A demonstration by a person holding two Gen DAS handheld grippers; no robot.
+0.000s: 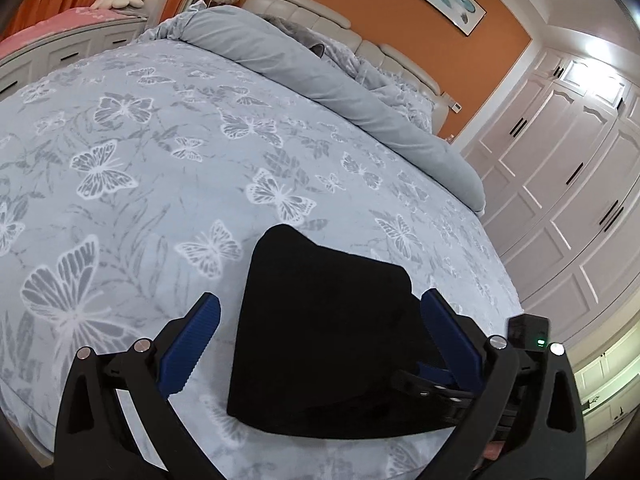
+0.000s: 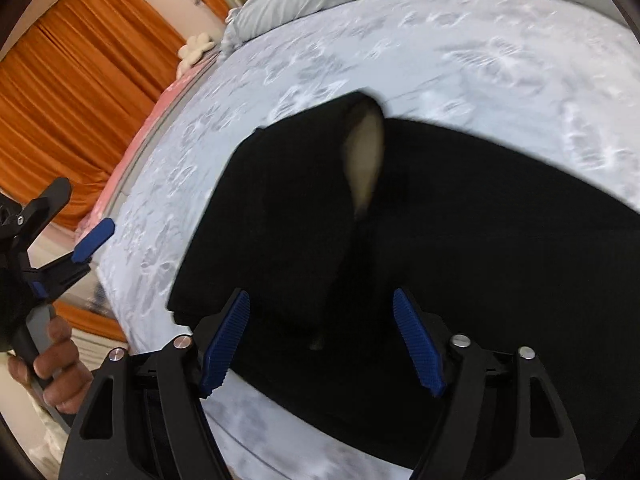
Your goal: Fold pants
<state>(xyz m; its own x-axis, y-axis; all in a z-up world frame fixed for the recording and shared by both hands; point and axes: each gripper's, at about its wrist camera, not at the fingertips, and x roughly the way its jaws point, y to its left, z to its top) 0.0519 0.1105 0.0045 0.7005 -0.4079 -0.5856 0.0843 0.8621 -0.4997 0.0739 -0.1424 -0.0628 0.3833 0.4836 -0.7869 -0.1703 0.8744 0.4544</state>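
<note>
Black pants on the bed, both grippers unloaded.

I see the pants (image 1: 320, 332) lying folded on the butterfly bedspread (image 1: 140, 168). Left gripper (image 1: 320, 312): jaws fully apart, clear of the cloth. Right gripper (image 2: 322, 312): jaws apart above the pants, gripping nothing.

So the pants (image 1: 320, 340) are plain black, no print, with a pale cream bit of lining (image 2: 366, 160) showing at one fold. The bed cover (image 1: 160, 140) is light blue-grey with white and grey butterflies all over, and the rolled duvet (image 1: 320, 80) is plain pale blue-grey. Wall (image 1: 380, 12) and curtains (image 2: 80, 80) are both orange, the wardrobe doors (image 1: 560, 200) white with black handles. Each tool (image 2: 322, 340) is black with ribbed blue pads (image 2: 226, 336).
</note>
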